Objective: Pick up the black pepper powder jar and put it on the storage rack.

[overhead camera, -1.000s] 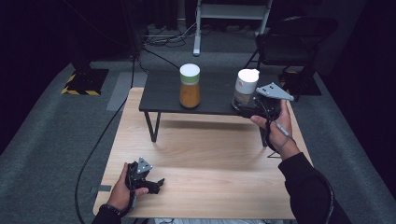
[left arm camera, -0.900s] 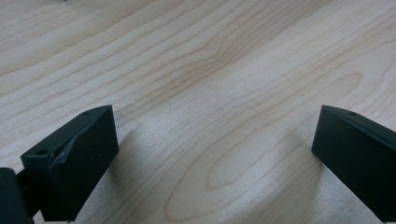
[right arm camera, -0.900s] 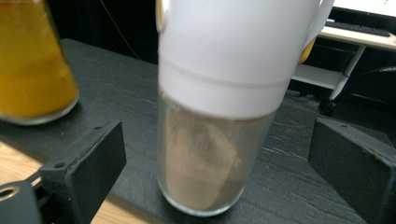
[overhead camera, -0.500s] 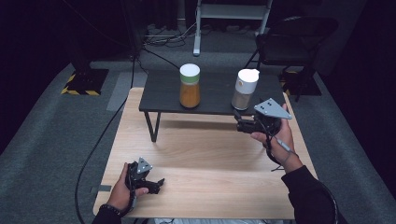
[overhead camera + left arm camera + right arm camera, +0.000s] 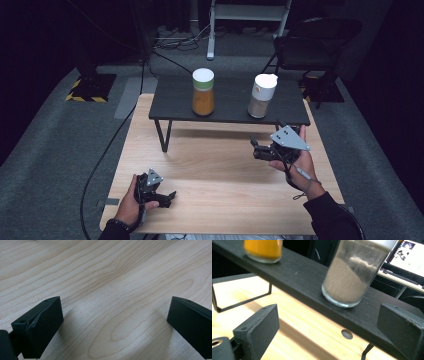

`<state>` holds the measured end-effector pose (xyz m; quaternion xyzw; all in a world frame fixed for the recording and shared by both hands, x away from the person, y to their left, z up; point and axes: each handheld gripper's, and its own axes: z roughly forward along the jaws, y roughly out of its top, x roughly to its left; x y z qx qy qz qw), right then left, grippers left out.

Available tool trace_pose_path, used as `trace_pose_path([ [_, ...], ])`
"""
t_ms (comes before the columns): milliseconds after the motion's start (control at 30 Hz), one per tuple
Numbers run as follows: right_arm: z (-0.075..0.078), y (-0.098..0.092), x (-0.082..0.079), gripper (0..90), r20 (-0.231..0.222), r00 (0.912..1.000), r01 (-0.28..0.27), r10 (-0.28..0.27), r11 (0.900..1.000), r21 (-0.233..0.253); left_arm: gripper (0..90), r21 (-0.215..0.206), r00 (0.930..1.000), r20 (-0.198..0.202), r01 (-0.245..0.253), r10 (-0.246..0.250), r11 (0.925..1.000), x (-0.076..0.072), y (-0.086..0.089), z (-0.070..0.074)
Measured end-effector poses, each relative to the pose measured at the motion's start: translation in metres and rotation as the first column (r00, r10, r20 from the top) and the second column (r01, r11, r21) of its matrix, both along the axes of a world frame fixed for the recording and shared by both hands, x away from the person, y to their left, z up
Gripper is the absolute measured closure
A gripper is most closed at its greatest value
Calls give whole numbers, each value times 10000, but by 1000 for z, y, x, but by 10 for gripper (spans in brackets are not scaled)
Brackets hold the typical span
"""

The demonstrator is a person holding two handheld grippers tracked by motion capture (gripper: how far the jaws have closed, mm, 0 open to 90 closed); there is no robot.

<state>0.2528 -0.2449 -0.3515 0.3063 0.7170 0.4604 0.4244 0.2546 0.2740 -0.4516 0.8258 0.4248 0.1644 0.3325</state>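
- My right gripper (image 5: 257, 150) was up at the jar of grey powder (image 5: 262, 96) a second ago; now it has drawn back toward me and sits lower, off the black shelf (image 5: 227, 107) and above the wooden table (image 5: 215, 165).
- The jar stays upright on the shelf's right part, white cap on, well apart from my jaws. I judge that the placing is done and this hand is retreating.
- The jar of orange powder (image 5: 203, 92) stands to its left on the same shelf, unmoved.
- In the right gripper view my jaws stand wide apart with nothing between them; the grey jar (image 5: 355, 272) sits ahead, across the shelf edge (image 5: 294, 287).
- My right hand (image 5: 295, 160) cups the gripper from below, jaws pointing left and slightly away, forearm coming in from the lower right.
- My left gripper (image 5: 162, 197) has not moved: it rests low at the table's near left, jaws wide and empty over bare wood (image 5: 112, 290).
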Motion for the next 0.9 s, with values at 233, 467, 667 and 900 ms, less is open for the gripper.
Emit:
trace_pose_path([
  [233,-20,-8,-9,42,-61,9994,-347,345,9990,-276,4,0,10000,-2,3,-3,10000,0,0,0],
  [467,-39,-12,-12,43,-571,9980,-316,282,9977,-598,5,0,10000,-1,1,-1,10000,0,0,0],
  [667,-54,-17,-12,43,-969,9952,-193,118,9969,-768,4,-8,10000,-4,-7,7,10000,0,0,0],
  [900,-71,-22,-16,43,-1309,9914,-152,0,9932,-1151,5,10,10000,1,0,0,10000,0,0,0],
])
